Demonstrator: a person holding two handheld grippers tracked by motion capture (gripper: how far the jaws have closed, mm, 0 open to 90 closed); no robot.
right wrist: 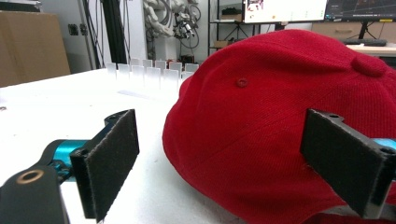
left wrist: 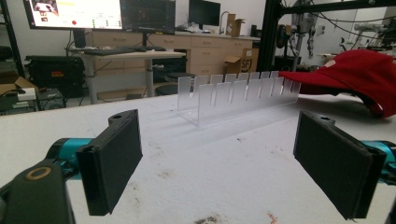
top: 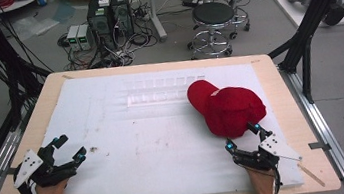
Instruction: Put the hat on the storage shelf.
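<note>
Worktop [top: 283, 112] of pale wood with rounded corners, topped by a white foam sheet [top: 155, 139] smudged with small dark marks; on the sheet's right half a red fabric baseball cap [top: 229, 109], crown toward the near edge, brim toward the far side; just beside the brim, a clear acrylic slotted rack [top: 155, 96] lying across the sheet's far half. Left tongs [top: 68, 147] at the near left corner, jaws spread wide with nothing between them, well apart from the cap. Right tongs [top: 242, 137] at the near right, jaws spread wide just short of the cap's crown, gripping nothing. Beyond the worktop: grey floor, two black round stools [top: 214, 21], computer towers [top: 108, 14] amid tangled cables, black frame struts [top: 315, 12] at both sides; desks and monitors [left wrist: 74, 14] in the left gripper view.
</note>
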